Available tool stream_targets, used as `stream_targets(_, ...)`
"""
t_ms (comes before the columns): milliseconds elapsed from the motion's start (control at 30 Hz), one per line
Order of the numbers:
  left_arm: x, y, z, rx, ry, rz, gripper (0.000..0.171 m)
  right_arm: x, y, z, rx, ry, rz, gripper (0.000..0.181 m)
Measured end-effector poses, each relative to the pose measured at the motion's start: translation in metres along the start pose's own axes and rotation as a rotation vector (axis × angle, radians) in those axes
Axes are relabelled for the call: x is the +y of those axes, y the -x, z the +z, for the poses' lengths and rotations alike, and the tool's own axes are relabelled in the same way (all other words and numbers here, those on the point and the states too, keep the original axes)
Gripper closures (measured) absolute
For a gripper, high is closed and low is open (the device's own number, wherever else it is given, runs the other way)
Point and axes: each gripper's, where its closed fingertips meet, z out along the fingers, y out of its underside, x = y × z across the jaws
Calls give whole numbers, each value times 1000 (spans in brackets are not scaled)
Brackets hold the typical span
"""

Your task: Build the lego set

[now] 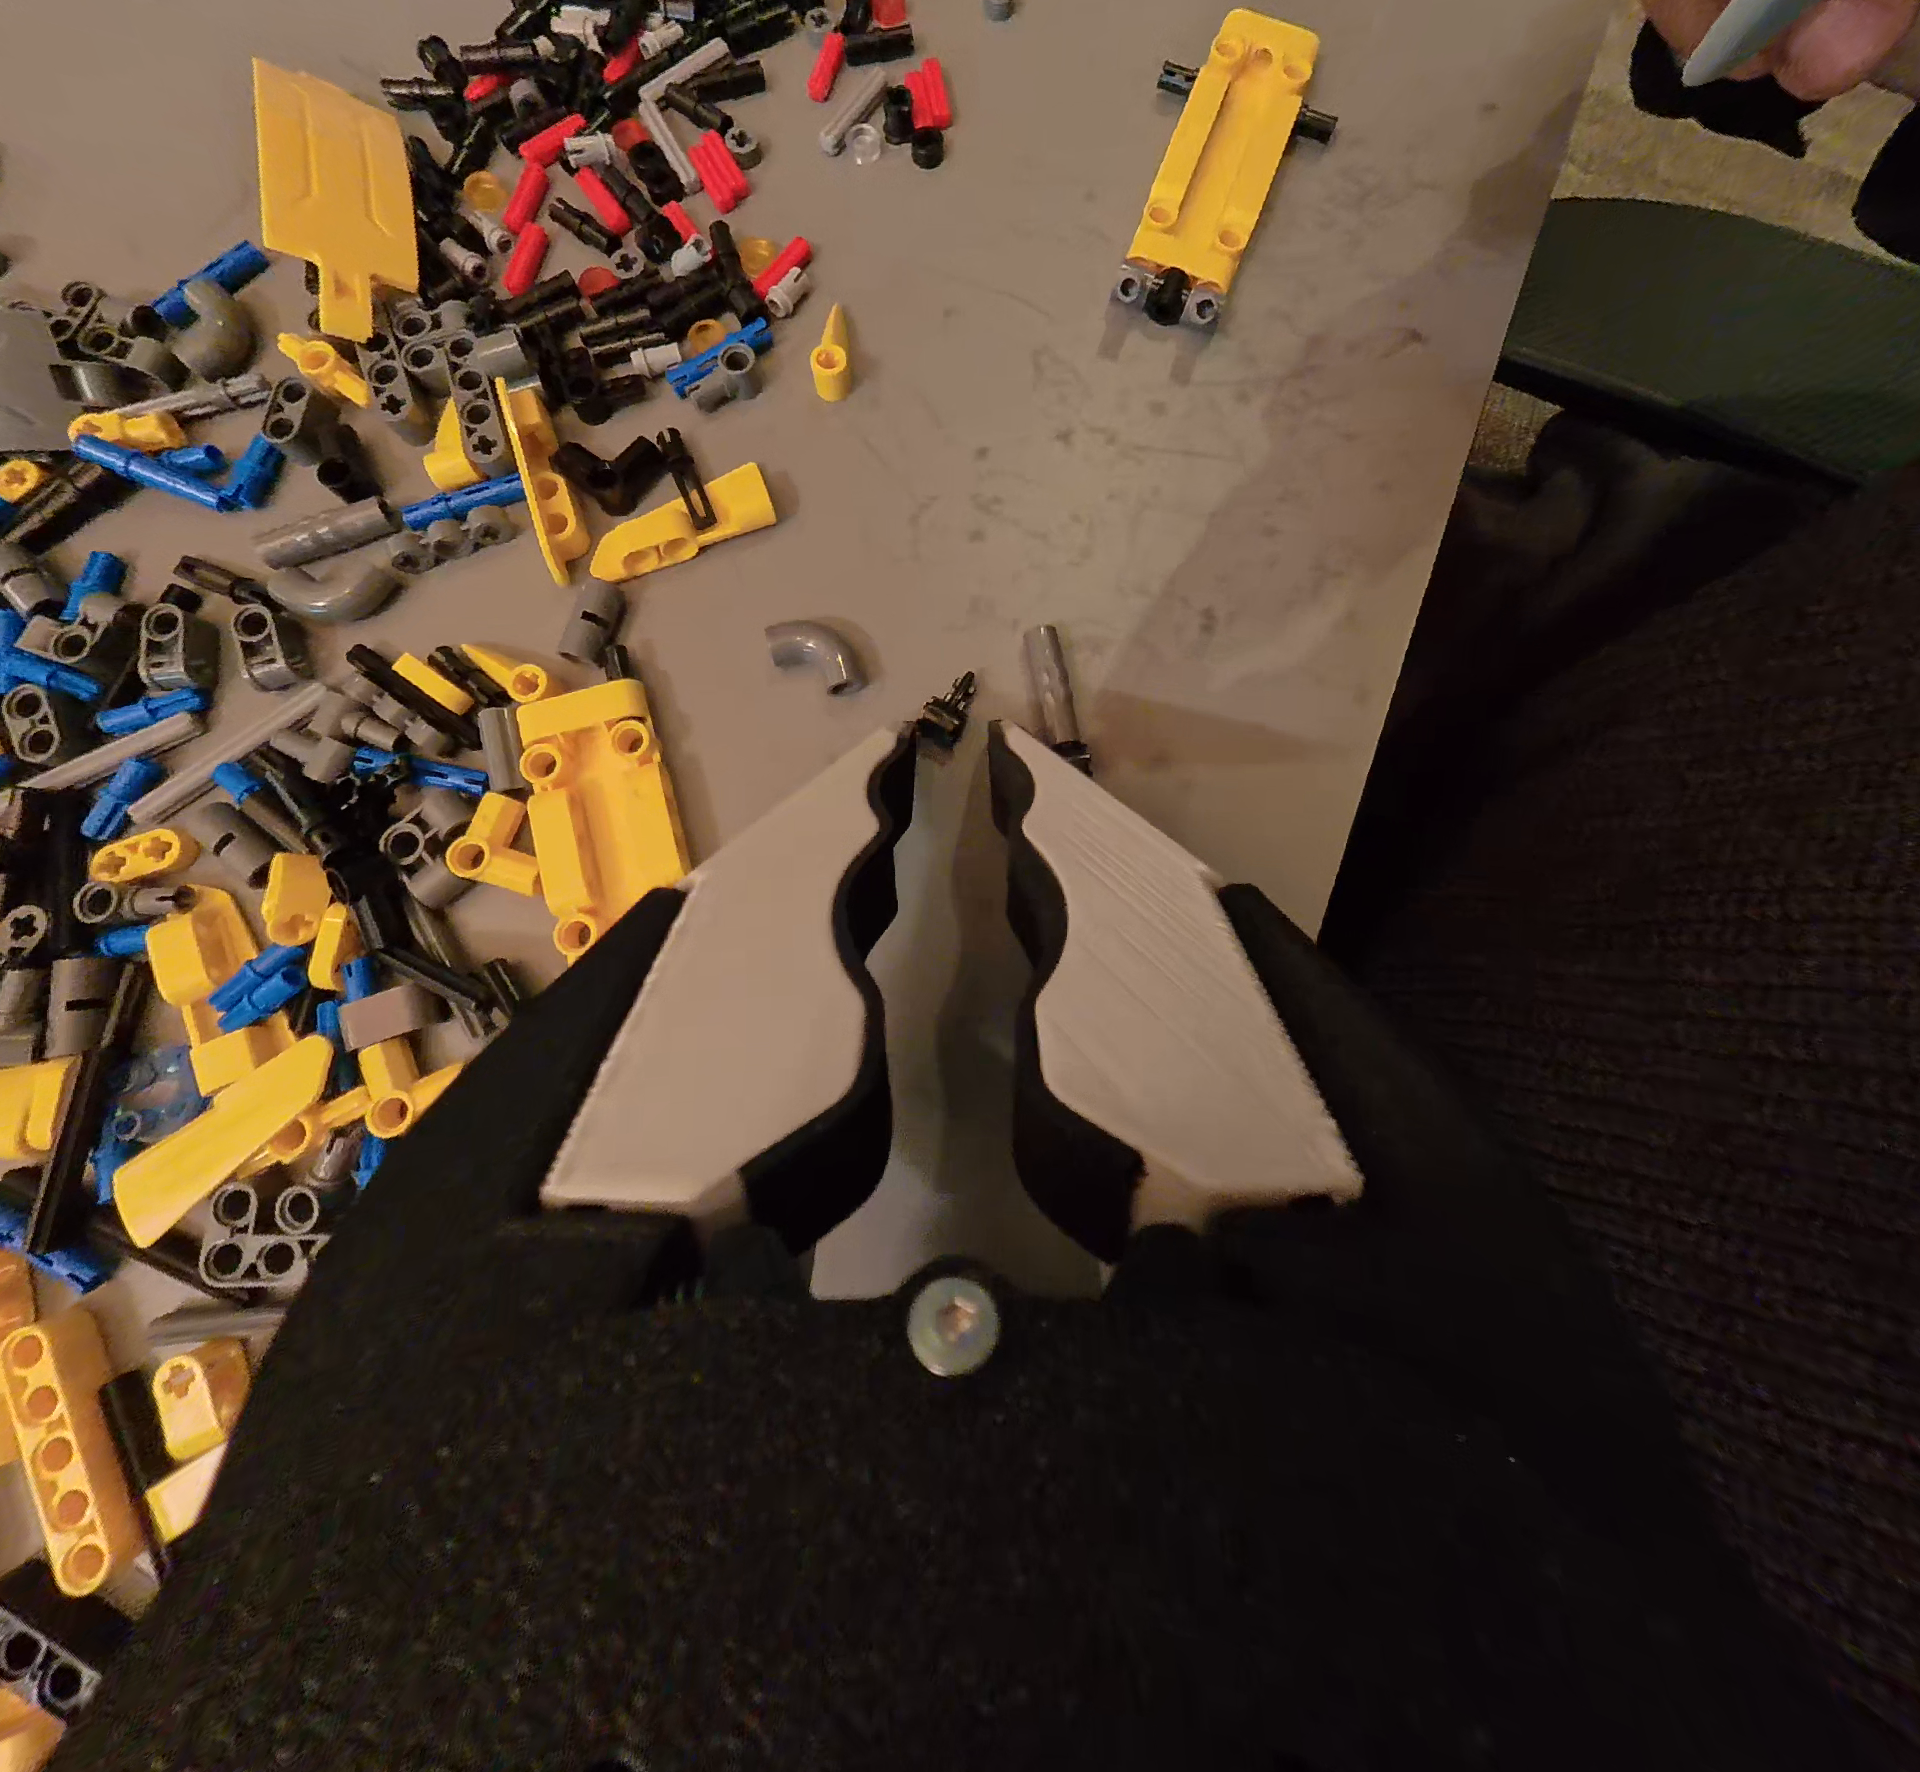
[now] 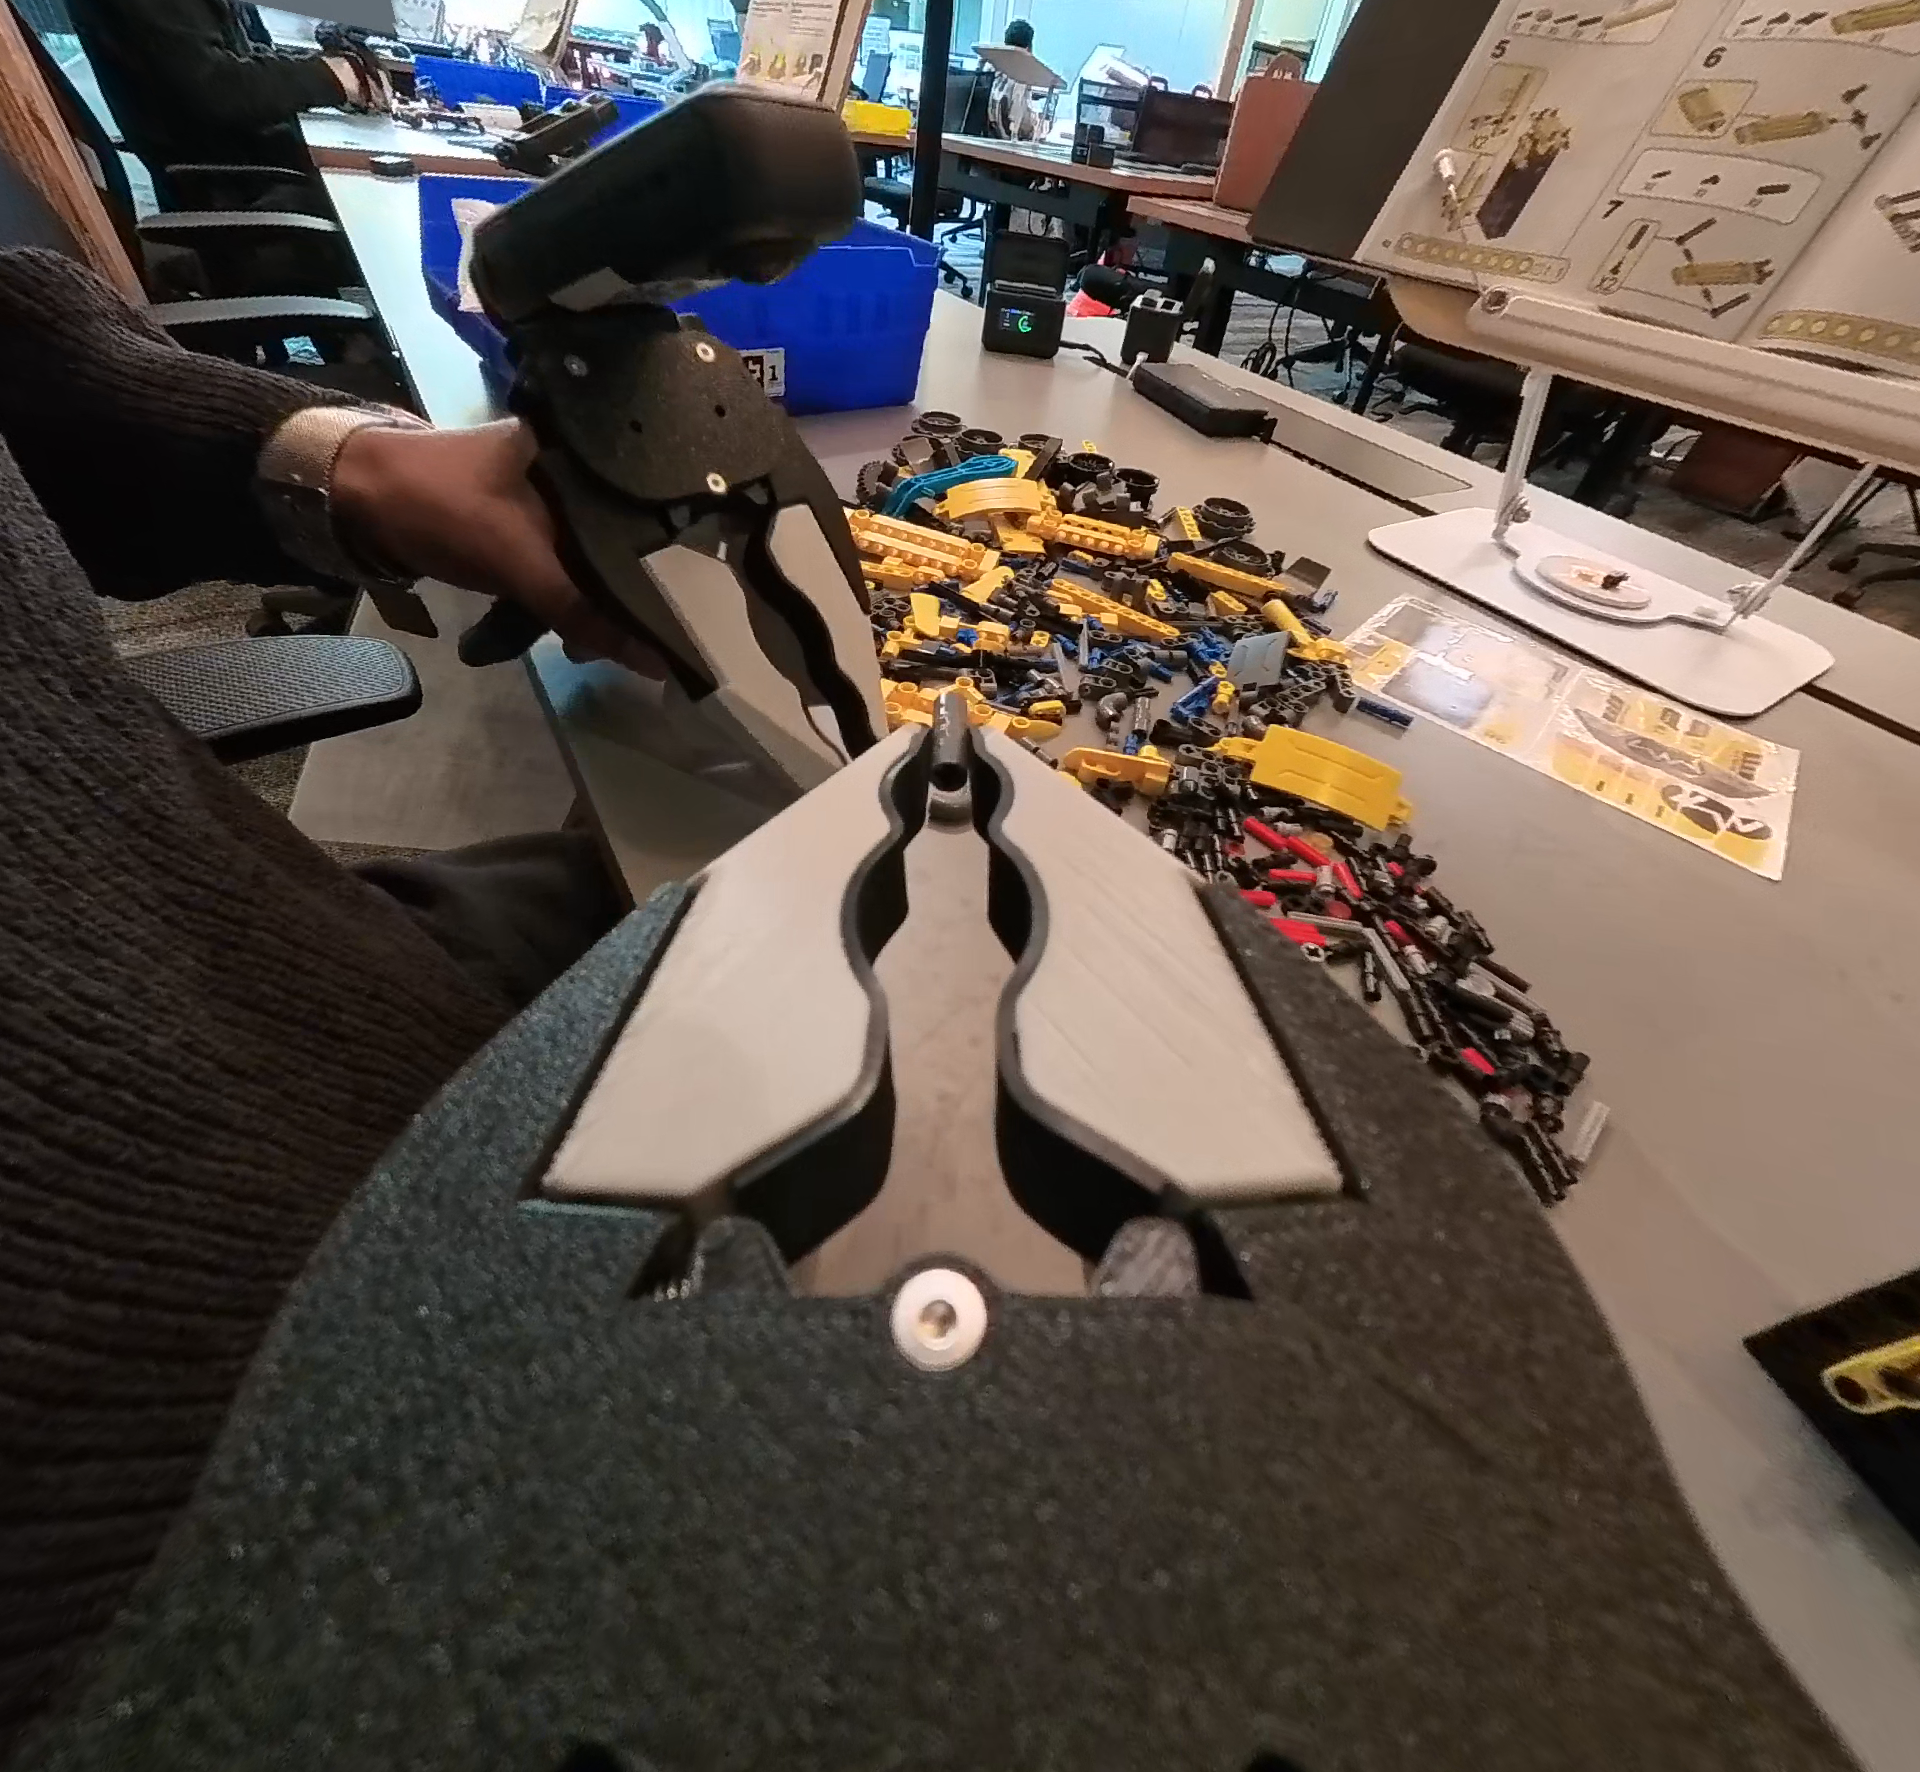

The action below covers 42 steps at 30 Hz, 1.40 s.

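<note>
Grey worktop [image 1: 1039, 392], scuffed, seen from above in the left wrist view. Far left to centre: loose pile [image 1: 436, 475] of yellow, blue, black, red and grey bricks, spread wide. Just ahead of the left tool [image 1: 951, 740] lie a grey elbow [image 1: 821, 662] on its left and a grey rod [image 1: 1049, 683] on its right.

Left tool: tips nearly together, looks clamped on a small black pin [image 1: 948, 712]. Pin's long axis runs w/ the fingers and pokes out past the tips, away from the camera.

Ahead-right, well apart, a yellow panel [image 1: 1221, 164] lies flat. Its long axis points roughly back toward the left tool, w/ black pegs sticking out both sides. Left tool is the nearer one to it.

Right tool [image 2: 945, 756] is off past the worktop's right edge, raised, clamped on a dark tube [image 2: 948, 772]. Tube lies along the fingers, its open end facing the camera.

Room, right wrist view, l to r: hand [image 2: 468, 517] gripping the left tool, blue bin [image 2: 831, 320], sticker sheet [image 2: 1610, 746], open booklet [image 2: 1662, 164] on a white stand. Open office w/ desks and chairs behind.
</note>
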Motion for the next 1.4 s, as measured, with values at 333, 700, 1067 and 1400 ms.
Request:
stream_targets(333, -2, 3, 4, 29, -3, 68, 158, 2, 1, -1, 0, 5, 3, 174)
stream_targets(700, 3, -3, 0, 49, 10, 82, 158, 7, 3, 4, -11, 10, 13, 174)
stream_targets(1067, -1, 0, 3, 60, -28, 89, 158, 7, 2, 2, -4, 9, 15, 174)
stream_targets(1400, -22, -20, -19, 142, -161, 77, 165, 13, 14, 5, -91, 10, 89, 174)
